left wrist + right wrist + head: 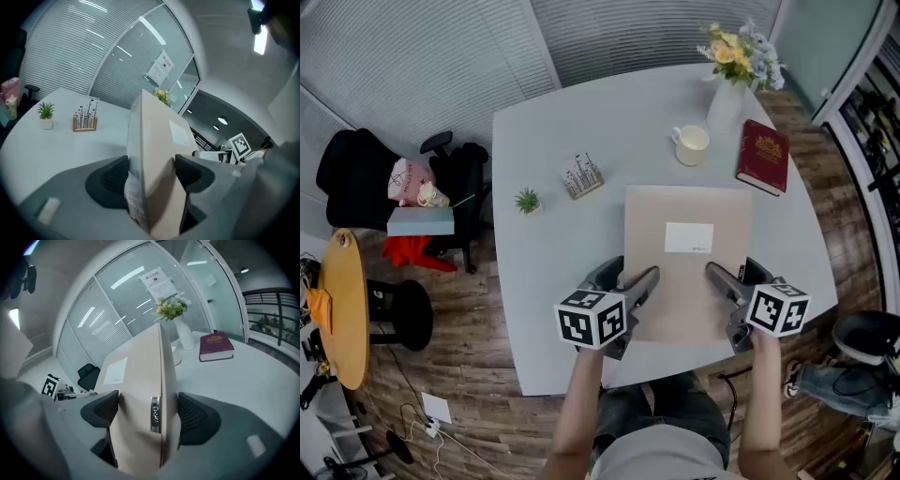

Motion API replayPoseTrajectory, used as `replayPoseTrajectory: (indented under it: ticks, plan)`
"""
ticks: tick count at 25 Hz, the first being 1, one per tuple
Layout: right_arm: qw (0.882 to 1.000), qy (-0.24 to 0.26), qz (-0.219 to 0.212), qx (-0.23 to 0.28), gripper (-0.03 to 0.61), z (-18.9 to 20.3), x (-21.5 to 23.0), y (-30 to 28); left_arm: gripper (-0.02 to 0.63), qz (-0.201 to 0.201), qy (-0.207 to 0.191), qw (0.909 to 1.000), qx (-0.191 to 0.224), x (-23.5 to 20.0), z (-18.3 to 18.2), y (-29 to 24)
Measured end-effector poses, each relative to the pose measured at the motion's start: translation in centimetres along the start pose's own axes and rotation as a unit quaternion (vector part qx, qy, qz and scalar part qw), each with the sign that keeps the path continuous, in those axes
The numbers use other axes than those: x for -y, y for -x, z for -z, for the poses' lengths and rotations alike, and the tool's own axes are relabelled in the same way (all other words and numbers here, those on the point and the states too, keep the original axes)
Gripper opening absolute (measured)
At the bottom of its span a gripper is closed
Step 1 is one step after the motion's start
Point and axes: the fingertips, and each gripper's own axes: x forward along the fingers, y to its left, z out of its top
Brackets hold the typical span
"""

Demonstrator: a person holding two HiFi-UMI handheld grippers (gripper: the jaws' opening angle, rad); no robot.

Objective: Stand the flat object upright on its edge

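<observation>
At the table (562,150), left gripper (635,286) and right gripper (733,278) clamp the box (686,202).

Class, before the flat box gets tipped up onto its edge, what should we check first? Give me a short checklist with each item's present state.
1. Left claw shut on the box: ok.
2. Right claw shut on the box: ok.
3. Claws on opposite sides of the box, at its near end: ok.
4. Mug and red book apart from the box: ok.
5. Box resting on the table or lifted off it: cannot tell.
</observation>
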Motion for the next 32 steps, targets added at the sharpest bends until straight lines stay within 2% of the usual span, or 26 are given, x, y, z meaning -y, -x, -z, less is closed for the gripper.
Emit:
replayPoseTrajectory:
  ticks: [6,13,19,32]
  plan:
    - [0.999,0.038,-0.006,0.027,0.422,-1.9,-1.3,0.2,0.324,-0.007,-0.02,0.9994,0.029,0.4,-1.7,1.0]
    - [0.996,0.076,-0.016,0.033,0.417,-2.9,-2.5,0.0,0.319,-0.02,-0.072,0.9962,0.043,0.5,-3.2,1.9]
    - [0.993,0.105,-0.017,0.044,0.413,-3.9,-3.5,-0.6,0.316,-0.028,-0.091,0.9934,0.064,0.0,-4.2,2.4]
    - [0.979,0.191,0.001,0.065,0.402,-4.8,-5.2,-2.6,0.308,-0.068,-0.167,0.9797,0.088,-2.1,-5.4,2.9]
